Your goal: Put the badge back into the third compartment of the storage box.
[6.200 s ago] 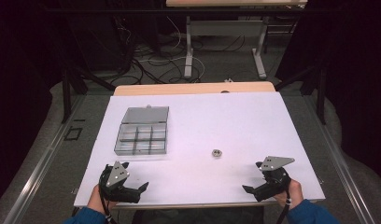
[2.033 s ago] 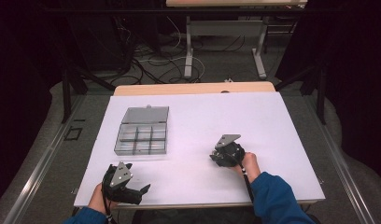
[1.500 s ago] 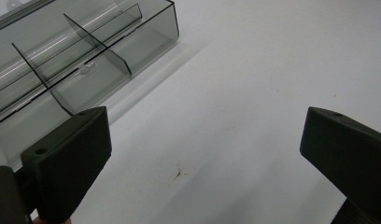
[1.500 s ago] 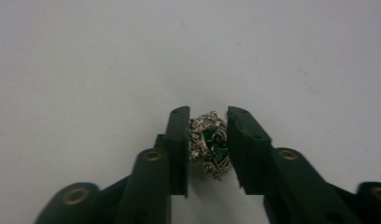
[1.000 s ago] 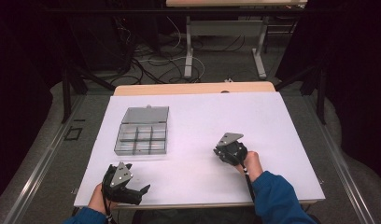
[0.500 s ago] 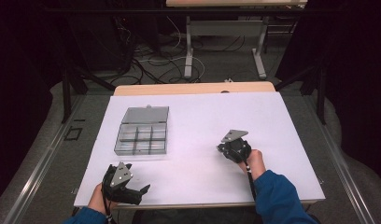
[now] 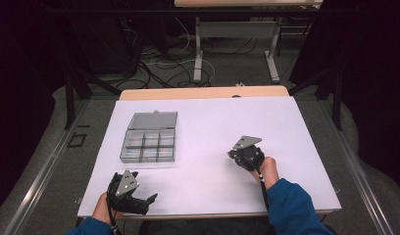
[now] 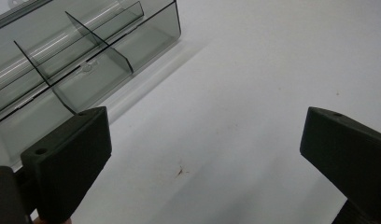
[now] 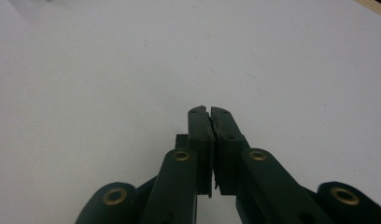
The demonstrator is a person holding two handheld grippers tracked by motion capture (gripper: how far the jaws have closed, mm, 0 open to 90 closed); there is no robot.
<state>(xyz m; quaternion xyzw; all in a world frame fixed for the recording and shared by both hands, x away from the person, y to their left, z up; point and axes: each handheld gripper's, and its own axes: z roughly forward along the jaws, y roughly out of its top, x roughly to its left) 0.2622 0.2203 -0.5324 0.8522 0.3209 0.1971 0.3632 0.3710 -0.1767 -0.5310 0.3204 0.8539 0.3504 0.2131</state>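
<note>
Right gripper [image 7: 236, 152] rightward since earlier; one organizer box [image 7: 150, 138].

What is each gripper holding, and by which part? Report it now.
Left gripper: jaws wide open, nothing held. Right gripper: jaws shut together, nothing visible between them.

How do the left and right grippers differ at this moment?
The left gripper has its jaws wide apart; the right gripper has its jaws pressed together. The left sits at the table's near edge by the compartment box; the right is farther in on the white table. Both have black jaws.
</note>
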